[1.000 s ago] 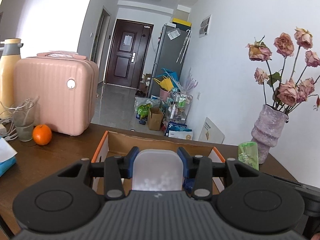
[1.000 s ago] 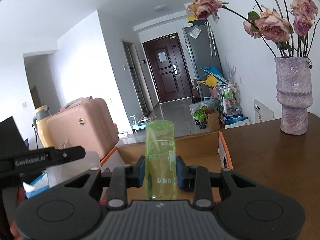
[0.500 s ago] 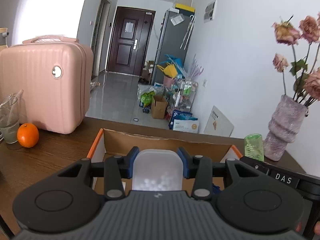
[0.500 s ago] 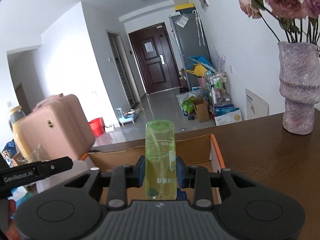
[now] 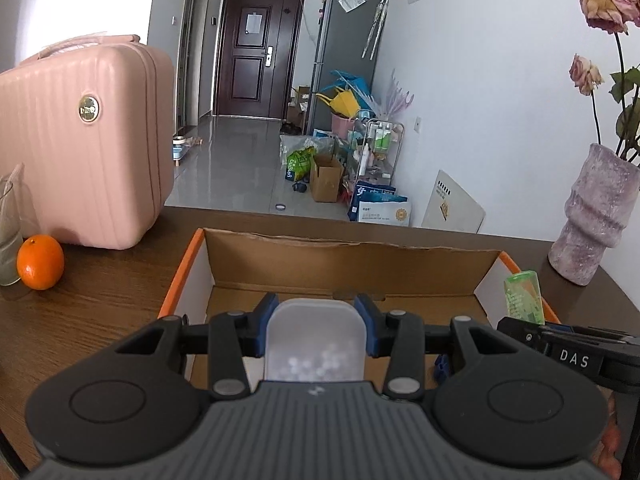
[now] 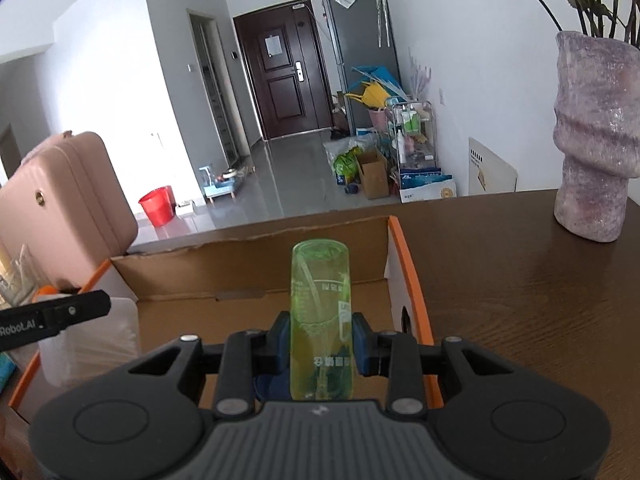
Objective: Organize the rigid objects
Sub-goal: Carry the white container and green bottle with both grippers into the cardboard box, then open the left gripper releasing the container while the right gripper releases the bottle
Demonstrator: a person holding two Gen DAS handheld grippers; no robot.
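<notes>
**Both grippers carry items over the box**

The left gripper is clamped on a frosted tub; its blue pads press the tub's two sides, and small white round pieces show through the plastic near the bottom. The tub hangs above the open cardboard box, inside the near-left part of the opening.

The right gripper is closed on a green bottle, which stands upright between the pads, its clear green body carrying pale print. The bottle is over the right half of the box, near the orange-edged right wall. In the left view the same bottle appears at the box's right rim, above the right tool's black arm. In the right view the tub shows at the left, under the left tool's black arm.

The box sits on a dark wooden table. Its floor looks bare cardboard where visible; something blue lies low beneath the right gripper, too hidden to identify.

A pink case stands on the table to the left of the box, with an orange just in front of it and a glass beside the orange. A mauve vase with dried roses stands to the right, well apart from the box.
</notes>
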